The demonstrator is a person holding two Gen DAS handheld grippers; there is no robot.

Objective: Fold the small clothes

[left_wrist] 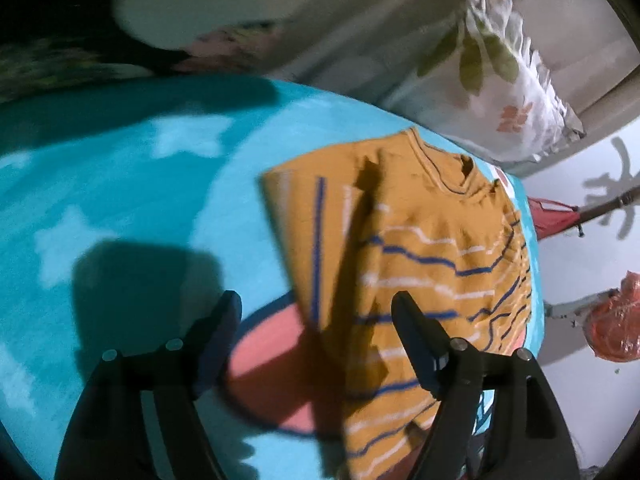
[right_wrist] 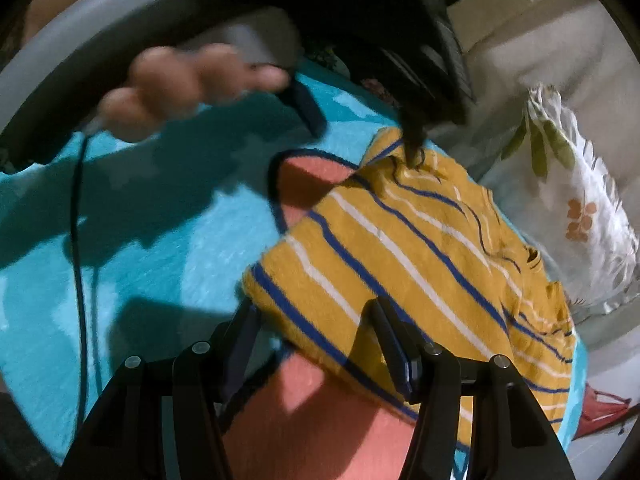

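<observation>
The black left tongs (left_wrist: 316, 312) fill the bottom of the left wrist view, their two fingers spread wide and gripping nothing; one finger hangs above the turquoise fleece blanket with pale stars (left_wrist: 120, 184), the other above the mustard-yellow knitted small sweater with blue and white stripes (left_wrist: 420, 240). In the right wrist view the black right tongs (right_wrist: 312, 320) are likewise spread apart and empty, straddling the sweater's (right_wrist: 400, 248) near hem corner without clearly touching it.

The sweater lies flat on the blanket (right_wrist: 140, 240), partly over a salmon-pink patch outlined in dark blue (right_wrist: 312, 176). One side flap is turned over the sweater's middle, so its stripes run along the garment's length while the body stripes run across. The long axis runs from the hem, nearest the left tongs, away to the collar (left_wrist: 452, 176); in the right wrist view the collar end (right_wrist: 536, 260) points right.

Beyond the sweater's collar end lies a white cushion printed with green leaves and orange flowers (left_wrist: 508, 92). Beside the sweater's right edge, off the blanket, a red object (left_wrist: 552, 216) and a crinkled orange plastic bag (left_wrist: 616, 320) rest on a pale floor; the bag's contents cannot be told. In the right wrist view, past the sweater's far hem corner, a blurred hand (right_wrist: 192, 80) holds the other device, and a black cable (right_wrist: 76, 208) hangs down over the blanket.
</observation>
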